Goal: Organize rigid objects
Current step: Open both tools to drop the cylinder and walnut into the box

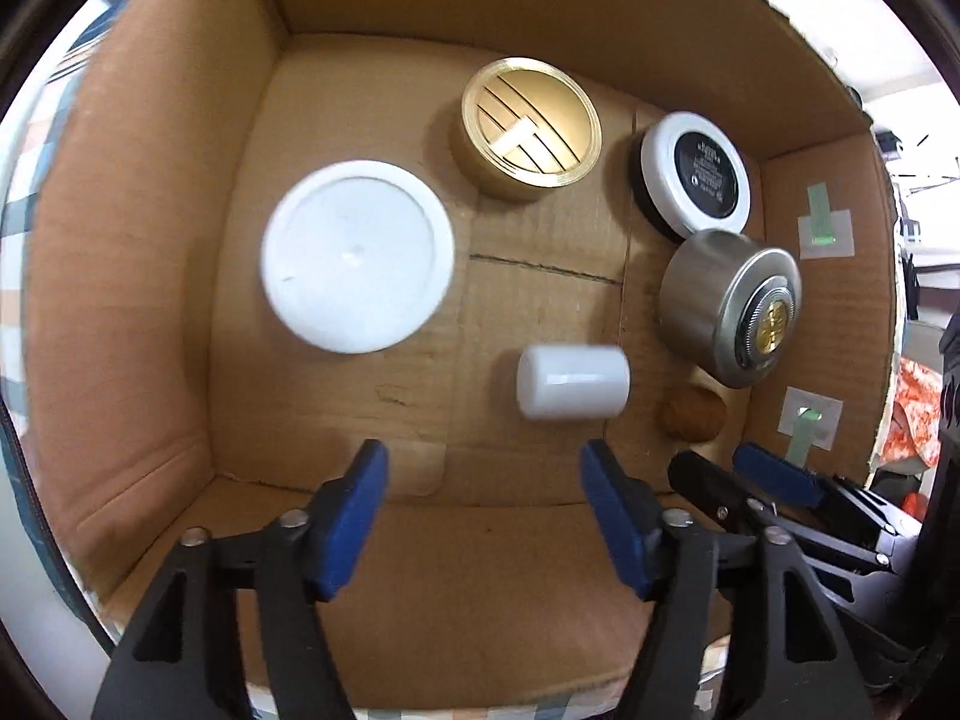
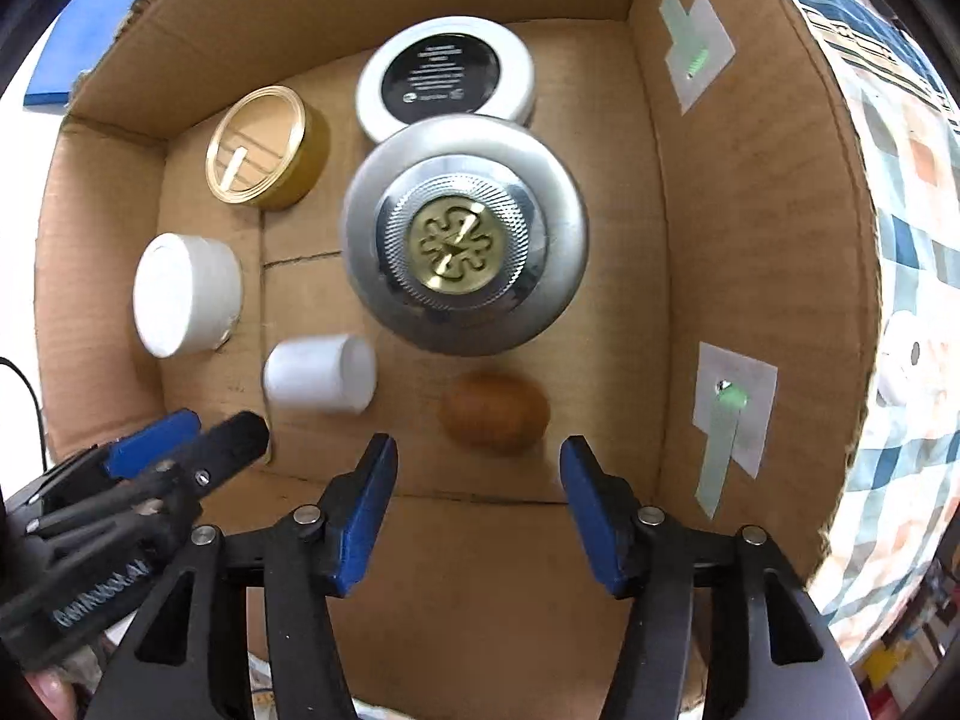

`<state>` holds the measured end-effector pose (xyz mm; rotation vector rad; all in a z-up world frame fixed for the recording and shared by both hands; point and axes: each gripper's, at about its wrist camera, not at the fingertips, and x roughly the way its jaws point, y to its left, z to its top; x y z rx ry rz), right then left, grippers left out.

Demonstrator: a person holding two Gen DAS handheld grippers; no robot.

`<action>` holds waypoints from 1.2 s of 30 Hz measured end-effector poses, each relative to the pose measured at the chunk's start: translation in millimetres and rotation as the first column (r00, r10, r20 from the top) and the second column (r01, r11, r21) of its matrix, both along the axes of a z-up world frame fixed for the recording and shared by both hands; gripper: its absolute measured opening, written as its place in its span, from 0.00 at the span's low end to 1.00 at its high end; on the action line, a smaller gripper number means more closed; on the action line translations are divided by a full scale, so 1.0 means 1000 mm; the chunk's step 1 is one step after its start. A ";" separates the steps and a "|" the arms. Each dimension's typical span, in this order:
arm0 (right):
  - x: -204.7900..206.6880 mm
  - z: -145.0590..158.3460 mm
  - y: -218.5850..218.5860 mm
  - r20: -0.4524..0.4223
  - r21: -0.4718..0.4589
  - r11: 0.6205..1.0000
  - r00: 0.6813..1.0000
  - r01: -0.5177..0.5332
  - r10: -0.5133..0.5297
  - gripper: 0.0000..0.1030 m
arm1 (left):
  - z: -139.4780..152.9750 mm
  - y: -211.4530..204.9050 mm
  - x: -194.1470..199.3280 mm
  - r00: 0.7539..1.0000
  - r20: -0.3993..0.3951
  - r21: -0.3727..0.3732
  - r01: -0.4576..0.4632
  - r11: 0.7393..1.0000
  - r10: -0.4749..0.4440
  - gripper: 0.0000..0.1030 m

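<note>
A cardboard box holds several round things. In the left wrist view a white jar stands at the left, a gold tin behind it, and a black-labelled white tin and a silver tin at the right. A small white cylinder lies on its side just beyond my left gripper, which is open and empty. A brown ball rests just ahead of my right gripper, also open with nothing between its fingers. The silver tin fills the middle of the right wrist view.
Both grippers point down into the box side by side, near its front wall. White and green tape patches stick to the box's right wall. A chequered cloth lies outside the box to the right.
</note>
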<state>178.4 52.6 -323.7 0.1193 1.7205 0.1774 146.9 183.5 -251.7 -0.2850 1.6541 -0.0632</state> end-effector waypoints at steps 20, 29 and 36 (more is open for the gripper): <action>-0.035 0.118 -0.002 0.222 -0.059 0.995 0.971 -0.076 0.087 0.95 | 0.125 0.007 -0.045 0.972 0.235 0.107 -0.020 0.994 -0.006 1.00; -0.052 0.170 -0.013 0.285 -0.012 0.996 0.954 -0.093 0.093 0.95 | 0.167 0.000 -0.062 0.952 0.307 0.139 -0.035 0.990 -0.010 1.00; -0.060 0.182 -0.021 0.299 0.031 0.993 0.949 -0.112 0.098 0.95 | 0.182 -0.017 -0.066 0.945 0.325 0.159 -0.032 0.987 -0.021 1.00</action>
